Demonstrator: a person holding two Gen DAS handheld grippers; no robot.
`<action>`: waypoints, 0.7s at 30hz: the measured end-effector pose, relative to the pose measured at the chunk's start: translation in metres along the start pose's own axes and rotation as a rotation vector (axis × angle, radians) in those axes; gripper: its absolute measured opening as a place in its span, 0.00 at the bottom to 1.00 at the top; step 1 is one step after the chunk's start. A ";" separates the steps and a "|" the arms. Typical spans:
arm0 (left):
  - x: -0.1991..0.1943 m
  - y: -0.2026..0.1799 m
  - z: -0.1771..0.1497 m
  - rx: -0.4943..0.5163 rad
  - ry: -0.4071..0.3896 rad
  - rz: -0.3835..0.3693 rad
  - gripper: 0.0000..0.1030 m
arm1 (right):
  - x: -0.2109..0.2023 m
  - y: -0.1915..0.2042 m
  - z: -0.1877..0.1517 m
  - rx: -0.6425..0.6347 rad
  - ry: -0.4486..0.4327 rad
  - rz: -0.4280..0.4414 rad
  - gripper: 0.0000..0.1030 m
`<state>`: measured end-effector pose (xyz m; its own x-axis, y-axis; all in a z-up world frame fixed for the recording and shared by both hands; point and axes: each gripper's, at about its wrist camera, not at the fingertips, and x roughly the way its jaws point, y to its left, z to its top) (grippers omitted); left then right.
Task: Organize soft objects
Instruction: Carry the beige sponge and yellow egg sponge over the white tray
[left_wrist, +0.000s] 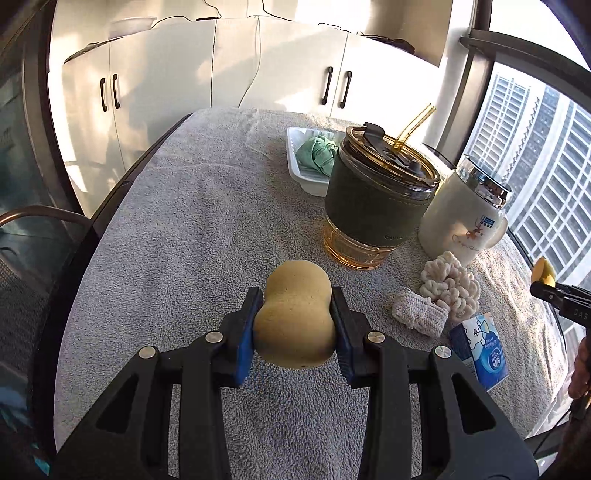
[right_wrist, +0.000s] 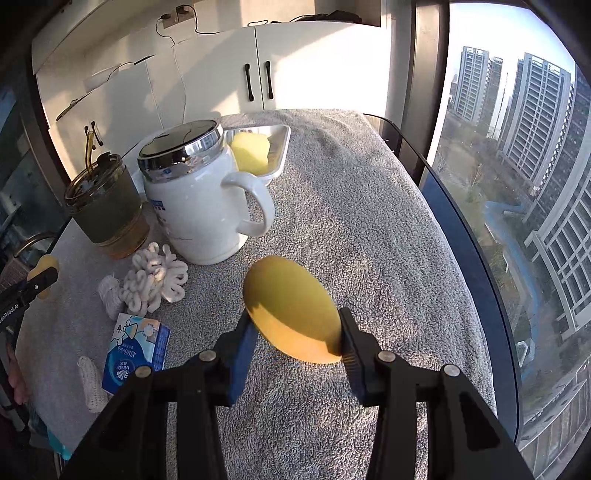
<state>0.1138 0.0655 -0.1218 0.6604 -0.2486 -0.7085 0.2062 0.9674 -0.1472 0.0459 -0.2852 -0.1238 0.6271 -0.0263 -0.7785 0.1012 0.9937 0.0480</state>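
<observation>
Left gripper (left_wrist: 295, 317) is clamping a tan sponge (left_wrist: 295, 314), pinching it; right gripper (right_wrist: 295, 328) is gripping a yellow round sponge (right_wrist: 291, 310) — only the right view is showing a yellow sponge (right_wrist: 249, 151) in the white tray (right_wrist: 282, 147) at 11 o'clock.

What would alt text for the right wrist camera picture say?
A handheld right gripper pinches a round yellow sponge above a grey towel-covered table. To its left stand a white lidded mug, a green-sleeved glass cup, fluffy white cloths and a blue tissue pack.

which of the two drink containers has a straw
The green-sleeved amber glass cup, with a straw through its lid; the white mug beside it has a chrome lid.
</observation>
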 end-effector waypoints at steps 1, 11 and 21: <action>0.001 0.004 0.002 -0.006 0.000 0.005 0.33 | 0.001 -0.003 0.001 0.007 0.000 -0.004 0.45; 0.016 0.042 0.025 -0.042 -0.014 0.101 0.33 | 0.021 -0.030 0.023 0.038 0.013 -0.056 0.45; 0.051 0.066 0.064 -0.037 -0.011 0.152 0.33 | 0.058 -0.057 0.056 0.062 0.050 -0.120 0.45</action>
<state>0.2071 0.1133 -0.1232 0.6900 -0.0994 -0.7170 0.0768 0.9950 -0.0641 0.1199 -0.3493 -0.1370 0.5682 -0.1374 -0.8113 0.2219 0.9750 -0.0098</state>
